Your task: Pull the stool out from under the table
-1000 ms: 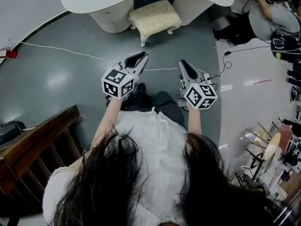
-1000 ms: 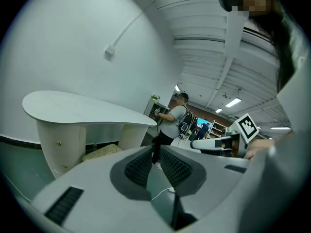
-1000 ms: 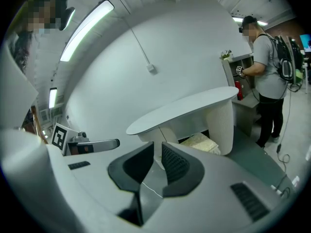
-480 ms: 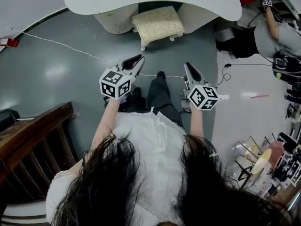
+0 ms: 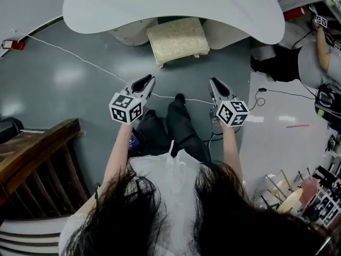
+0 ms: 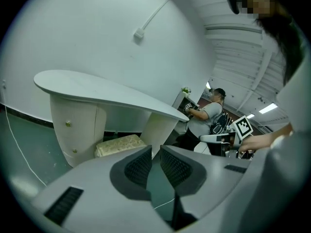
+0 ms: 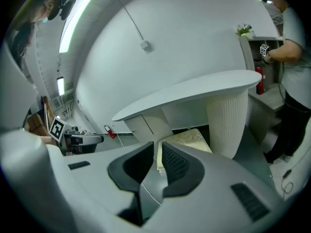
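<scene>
A cream cushioned stool point(image 5: 177, 40) with white legs stands half under the white curved table point(image 5: 176, 7), its front edge sticking out. My left gripper point(image 5: 149, 79) and right gripper point(image 5: 212, 81) are held side by side in front of it, both pointing at the stool and well short of it. Both are shut, with nothing between the fingers. In the left gripper view, the stool point(image 6: 119, 144) lies beyond my left gripper point(image 6: 155, 152), between the table's pedestals. The right gripper view shows the stool point(image 7: 189, 139) just past my right gripper point(image 7: 159, 152), under the tabletop point(image 7: 194, 93).
A white cable point(image 5: 80, 55) runs across the grey floor between me and the stool. A wooden railing point(image 5: 37, 159) stands at the left. Another person point(image 5: 314, 57) works at the far right, with cluttered items point(image 5: 314, 191) at the lower right. A red extinguisher point(image 5: 11, 45) lies at the far left.
I have stepped toward the table. Both grippers have moved forward and lower, and the stool and tabletop now sit closer in the head view. The jaws stay shut.
</scene>
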`<state>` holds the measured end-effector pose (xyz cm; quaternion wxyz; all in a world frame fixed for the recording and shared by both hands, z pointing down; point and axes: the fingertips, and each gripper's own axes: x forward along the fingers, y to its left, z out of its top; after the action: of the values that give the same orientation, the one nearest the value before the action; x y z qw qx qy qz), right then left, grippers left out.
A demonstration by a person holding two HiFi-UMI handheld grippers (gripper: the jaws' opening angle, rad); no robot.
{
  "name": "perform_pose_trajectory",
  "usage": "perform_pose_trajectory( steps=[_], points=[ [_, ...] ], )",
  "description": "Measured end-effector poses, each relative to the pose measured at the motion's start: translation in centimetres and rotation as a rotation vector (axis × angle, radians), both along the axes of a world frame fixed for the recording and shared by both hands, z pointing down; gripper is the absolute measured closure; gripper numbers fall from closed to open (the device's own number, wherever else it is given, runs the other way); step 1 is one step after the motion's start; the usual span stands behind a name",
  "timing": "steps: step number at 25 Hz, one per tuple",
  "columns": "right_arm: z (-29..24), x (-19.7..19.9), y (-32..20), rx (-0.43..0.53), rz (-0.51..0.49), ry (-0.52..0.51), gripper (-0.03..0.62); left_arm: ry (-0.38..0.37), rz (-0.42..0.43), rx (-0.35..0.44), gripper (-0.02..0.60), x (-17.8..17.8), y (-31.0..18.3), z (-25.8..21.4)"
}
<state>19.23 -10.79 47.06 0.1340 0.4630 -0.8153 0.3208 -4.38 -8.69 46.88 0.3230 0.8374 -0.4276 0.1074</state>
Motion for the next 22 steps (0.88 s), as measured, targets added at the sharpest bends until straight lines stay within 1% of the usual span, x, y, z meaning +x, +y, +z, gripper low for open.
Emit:
perform_pose_trajectory(
  steps=[3, 6, 10, 15, 19, 22],
  points=[
    [3.6, 0.9, -2.7, -0.006, -0.039, -0.001, 0.531, -0.016, -0.052, -0.036, 0.532, -0.1, -1.8, 3.4],
    [7.8, 1.7, -5.2, -0.029, -0.063, -0.017, 0.531, -0.008, -0.101, -0.074, 0.532, -0.1, -3.7, 7.3],
    [13.9, 2.4, -8.2, -0.072, -0.099, -0.013, 0.531, -0.004, -0.126, -0.126, 0.531, 0.0, -6.0, 13.0],
    [20.3, 3.6, -11.7, -0.128, -0.117, -0.021, 0.531, -0.010, -0.150, -0.200, 0.531, -0.2, -7.3, 19.7],
    [24.4, 4.5, -13.9, -0.168, -0.134, -0.015, 0.530, 0.046, -0.221, -0.250, 0.531, -0.7, -7.9, 23.9],
    [27.0, 5.1, -15.4, -0.195, -0.155, -0.001, 0.530, 0.074, -0.250, -0.284, 0.531, -0.8, -8.2, 26.6]
  ],
)
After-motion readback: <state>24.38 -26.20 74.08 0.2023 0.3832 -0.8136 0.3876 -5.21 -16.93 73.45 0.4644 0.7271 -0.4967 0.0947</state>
